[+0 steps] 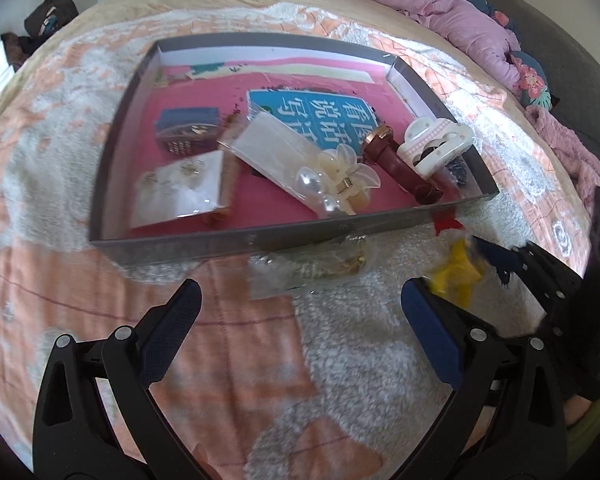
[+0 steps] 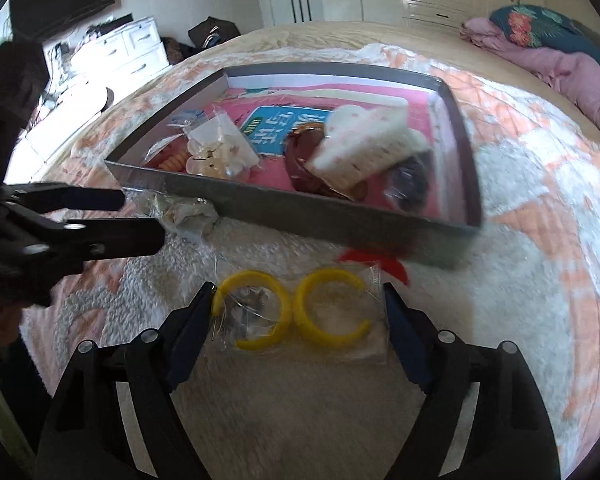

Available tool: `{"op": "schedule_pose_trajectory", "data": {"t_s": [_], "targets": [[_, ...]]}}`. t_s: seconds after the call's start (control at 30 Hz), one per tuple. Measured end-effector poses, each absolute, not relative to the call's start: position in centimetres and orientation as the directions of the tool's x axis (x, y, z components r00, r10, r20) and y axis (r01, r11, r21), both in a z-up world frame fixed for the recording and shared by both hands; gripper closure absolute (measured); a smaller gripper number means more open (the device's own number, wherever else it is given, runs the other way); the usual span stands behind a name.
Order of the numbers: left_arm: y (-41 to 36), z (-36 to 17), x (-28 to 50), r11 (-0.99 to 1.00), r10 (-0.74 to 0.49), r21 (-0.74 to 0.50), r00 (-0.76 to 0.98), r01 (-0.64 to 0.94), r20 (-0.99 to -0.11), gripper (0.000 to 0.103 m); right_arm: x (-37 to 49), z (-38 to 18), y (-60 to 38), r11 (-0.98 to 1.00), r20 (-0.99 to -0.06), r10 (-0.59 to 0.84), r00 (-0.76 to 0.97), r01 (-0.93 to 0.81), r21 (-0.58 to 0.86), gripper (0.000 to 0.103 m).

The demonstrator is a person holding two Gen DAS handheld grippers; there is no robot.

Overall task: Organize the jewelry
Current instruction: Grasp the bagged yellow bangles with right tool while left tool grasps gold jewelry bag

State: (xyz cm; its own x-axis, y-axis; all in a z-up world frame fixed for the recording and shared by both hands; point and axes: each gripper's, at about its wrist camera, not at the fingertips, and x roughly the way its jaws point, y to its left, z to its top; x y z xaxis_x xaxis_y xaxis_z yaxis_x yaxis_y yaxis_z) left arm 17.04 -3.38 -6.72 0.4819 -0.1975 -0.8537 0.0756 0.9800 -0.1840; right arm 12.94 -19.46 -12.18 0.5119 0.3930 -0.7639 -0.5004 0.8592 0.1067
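A grey shallow box (image 1: 236,242) (image 2: 284,208) with a pink floor lies on the bed and holds several jewelry pieces: a white hair claw (image 1: 434,142) (image 2: 364,144), a flower clip with pearls (image 1: 340,178), a brown watch (image 1: 400,168) and bagged earrings (image 1: 180,188). A clear bag with gold pieces (image 1: 316,266) (image 2: 180,210) lies before the box wall. My left gripper (image 1: 300,300) is open just short of it. A clear bag with yellow hoop earrings (image 2: 296,308) (image 1: 456,272) lies between the fingers of my open right gripper (image 2: 300,300).
A peach and white fleece blanket (image 1: 100,280) covers the bed. Pink and floral bedding (image 1: 480,24) is heaped at the far right. A red scrap (image 2: 376,260) lies by the box corner. White drawers (image 2: 124,48) stand past the bed.
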Motion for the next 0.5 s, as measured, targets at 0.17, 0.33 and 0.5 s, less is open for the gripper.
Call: {"op": "schedule_pose_trajectory", "data": {"t_s": [0.17,0.33,0.5], "targets": [[-3.5,-7.4,17.7,0.977,-0.200,-0.208,0.495,0.038,-0.845,0.011,12.5,-11.2,-22.0,0.878,-0.753,0.406,0.519,-0.450,0.164,0.023],[-4.2,-7.9,18.2,0.986,-0.153,-0.167,0.499,0.018,-0.853,0.041,11.8,-10.0,-23.5,0.879,-0.734,0.416,0.536,-0.443,0.175,0.023],[-4.3,-7.3,17.4,0.985,-0.164,-0.166,0.518,0.043,-0.839,0.050,11.1,-9.0,-23.7,0.872,-0.720,0.433,0.542,-0.454,0.182,0.023]]}}
